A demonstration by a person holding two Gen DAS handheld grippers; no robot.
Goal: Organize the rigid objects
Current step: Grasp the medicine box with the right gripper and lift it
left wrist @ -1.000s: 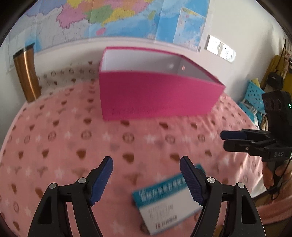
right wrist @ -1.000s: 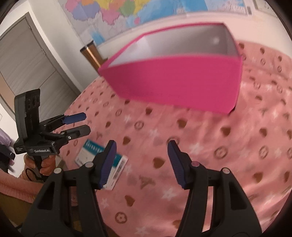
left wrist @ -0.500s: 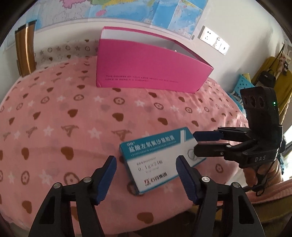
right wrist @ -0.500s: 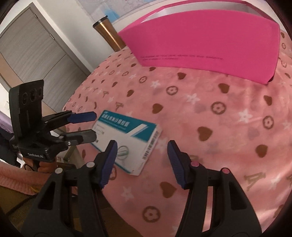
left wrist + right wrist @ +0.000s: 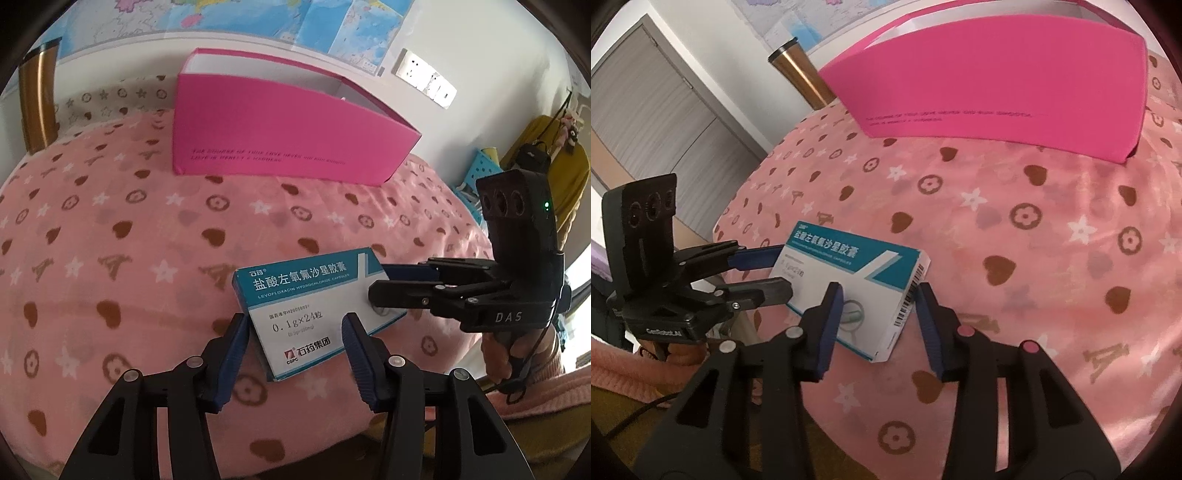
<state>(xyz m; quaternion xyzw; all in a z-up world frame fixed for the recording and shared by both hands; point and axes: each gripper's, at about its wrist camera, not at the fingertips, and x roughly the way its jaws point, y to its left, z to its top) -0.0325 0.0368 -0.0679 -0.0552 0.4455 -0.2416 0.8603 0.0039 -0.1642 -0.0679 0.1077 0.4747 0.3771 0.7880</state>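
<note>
A teal and white medicine box (image 5: 306, 310) lies flat on the pink patterned cloth near the table's front edge; it also shows in the right wrist view (image 5: 857, 280). My left gripper (image 5: 293, 339) is open, its fingers straddling the box's near end. My right gripper (image 5: 879, 302) is open, its fingers on either side of the box's barcode end. In the left wrist view the right gripper (image 5: 384, 284) reaches the box from the right. In the right wrist view the left gripper (image 5: 779, 269) reaches it from the left. An open pink box (image 5: 280, 147) stands at the back.
A gold tumbler (image 5: 37, 107) stands at the back left by the wall. A map hangs on the wall behind. The pink cloth (image 5: 110, 240) covers the table, whose front edge is close to both grippers. A door (image 5: 646, 122) is at the left.
Both grippers have come down and forward to the medicine box, and now straddle its two ends. Their fingers have narrowed a little. The box has not moved.
</note>
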